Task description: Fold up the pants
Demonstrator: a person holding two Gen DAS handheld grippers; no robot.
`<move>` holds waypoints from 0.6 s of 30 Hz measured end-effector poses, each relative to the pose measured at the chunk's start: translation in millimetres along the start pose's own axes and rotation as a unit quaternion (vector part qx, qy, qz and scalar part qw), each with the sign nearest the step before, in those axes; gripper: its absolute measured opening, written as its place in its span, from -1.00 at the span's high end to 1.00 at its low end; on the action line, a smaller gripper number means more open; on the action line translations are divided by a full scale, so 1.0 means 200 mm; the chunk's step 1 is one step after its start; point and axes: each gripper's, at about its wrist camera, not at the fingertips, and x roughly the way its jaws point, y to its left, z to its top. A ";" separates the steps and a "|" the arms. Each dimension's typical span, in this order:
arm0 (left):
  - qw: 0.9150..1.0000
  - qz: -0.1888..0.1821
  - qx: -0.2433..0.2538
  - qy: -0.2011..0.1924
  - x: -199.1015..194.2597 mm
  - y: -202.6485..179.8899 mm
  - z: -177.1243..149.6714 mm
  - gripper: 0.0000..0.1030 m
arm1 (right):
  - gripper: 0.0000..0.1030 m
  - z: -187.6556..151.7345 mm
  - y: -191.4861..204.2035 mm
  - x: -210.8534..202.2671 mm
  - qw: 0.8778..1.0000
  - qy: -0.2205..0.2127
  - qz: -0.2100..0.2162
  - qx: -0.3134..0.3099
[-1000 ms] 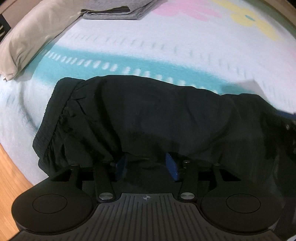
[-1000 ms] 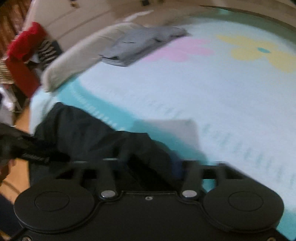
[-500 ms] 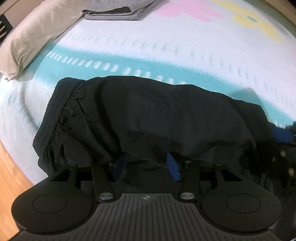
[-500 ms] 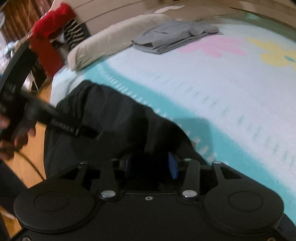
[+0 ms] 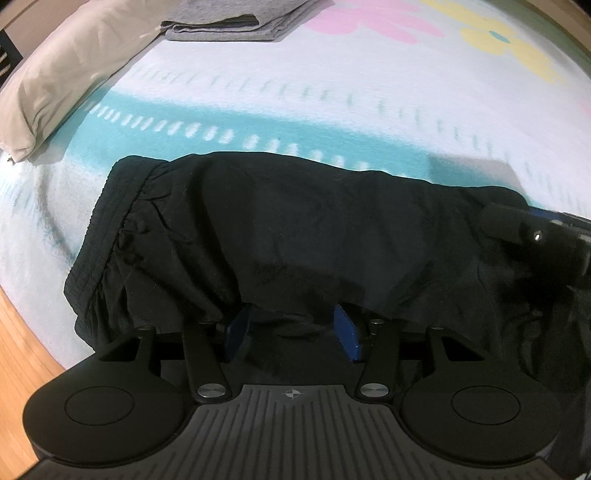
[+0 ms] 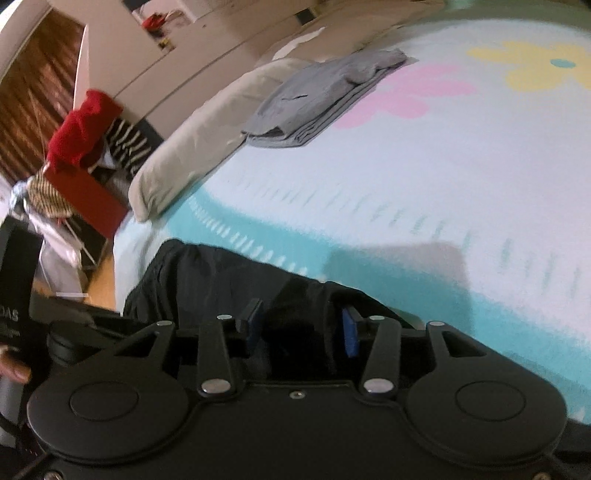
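Note:
Black pants lie folded across the near edge of the bed, elastic waistband to the left. My left gripper points steeply down at their near edge. Its blue pads stand apart, with loose cloth draped over the tips and not pinched: open. My right gripper sits at the pants' right end, jaws apart, a dark bunch of cloth lying loose between them. From the left wrist view the right gripper shows as a dark shape at the far right.
A beige pillow lies at the bed's left, with a folded grey garment beside it. The bed cover is white and teal with flowers. Wooden floor shows at the near left. A rack of red and striped clothes stands beyond the bed.
The right gripper's jaws have parted and let the cloth go slack, and its view has rolled and dipped toward the pants. The left gripper has held still.

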 end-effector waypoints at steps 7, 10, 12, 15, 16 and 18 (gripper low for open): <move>1.000 0.000 -0.001 -0.001 0.00 0.00 0.00 0.02 | 0.87 0.00 -0.09 -0.04 0.998 -0.038 -0.004 0.046; 1.000 0.001 0.002 -0.002 0.00 -0.01 0.00 0.02 | 0.85 0.01 -0.07 -0.02 0.999 -0.028 -0.038 0.022; 1.000 0.002 0.002 -0.002 0.00 -0.01 0.00 0.02 | 0.86 0.02 -0.06 -0.01 0.998 -0.032 -0.049 0.011; 1.000 0.003 0.005 -0.004 -0.01 -0.01 -0.01 0.01 | 0.88 0.05 -0.07 -0.02 0.995 -0.056 -0.076 0.011; 1.000 0.003 0.005 -0.006 -0.01 -0.01 -0.02 0.00 | 0.89 0.06 -0.07 -0.01 0.995 -0.057 -0.081 0.011; 1.000 0.006 0.009 -0.007 -0.01 -0.02 -0.02 -0.03 | 0.89 0.08 -0.06 0.03 0.994 -0.049 -0.096 0.000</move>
